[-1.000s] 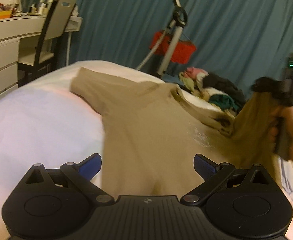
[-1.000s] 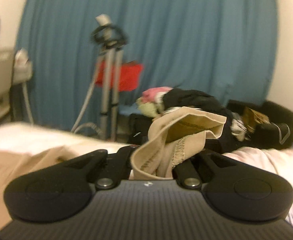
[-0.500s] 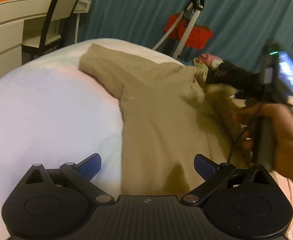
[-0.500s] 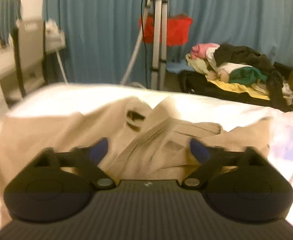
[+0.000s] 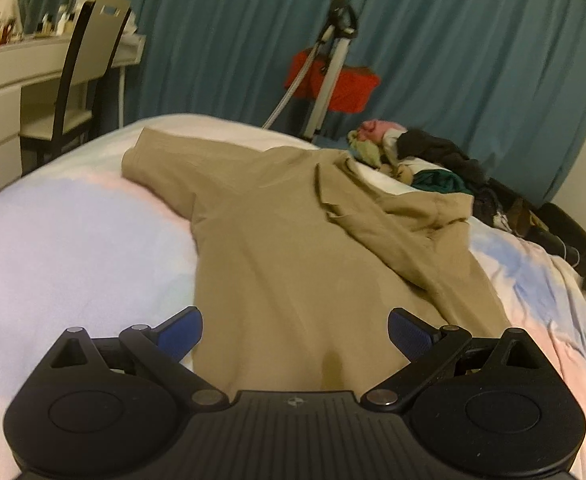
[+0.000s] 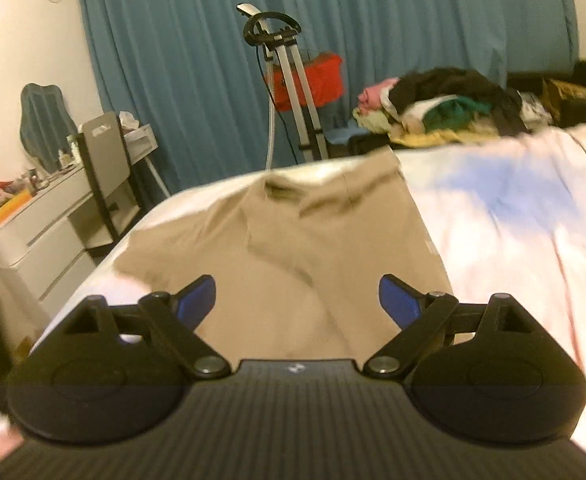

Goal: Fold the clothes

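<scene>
A tan short-sleeved shirt [image 5: 293,248] lies spread on the pale bed [image 5: 73,248], its left sleeve stretched out and its right sleeve folded inward over the body. My left gripper [image 5: 295,334] hovers over the shirt's near hem, open, nothing between its blue pads [image 5: 181,334]. In the right wrist view the same shirt [image 6: 293,248] lies ahead on the bed [image 6: 513,232]. My right gripper [image 6: 297,300] hangs above the shirt's near part, open and empty.
A pile of mixed clothes [image 5: 413,160] lies beyond the bed's far right side, also in the right wrist view as the clothes pile [image 6: 445,100]. A metal stand [image 6: 289,80] with a red bag stands before the blue curtain. A chair [image 5: 81,80] and white drawers [image 6: 41,248] are on the left.
The right gripper held the shirt's right sleeve, carried it inward, let it go and opened. It then drew back out of the left wrist view. The sleeve now rests folded on the shirt.
</scene>
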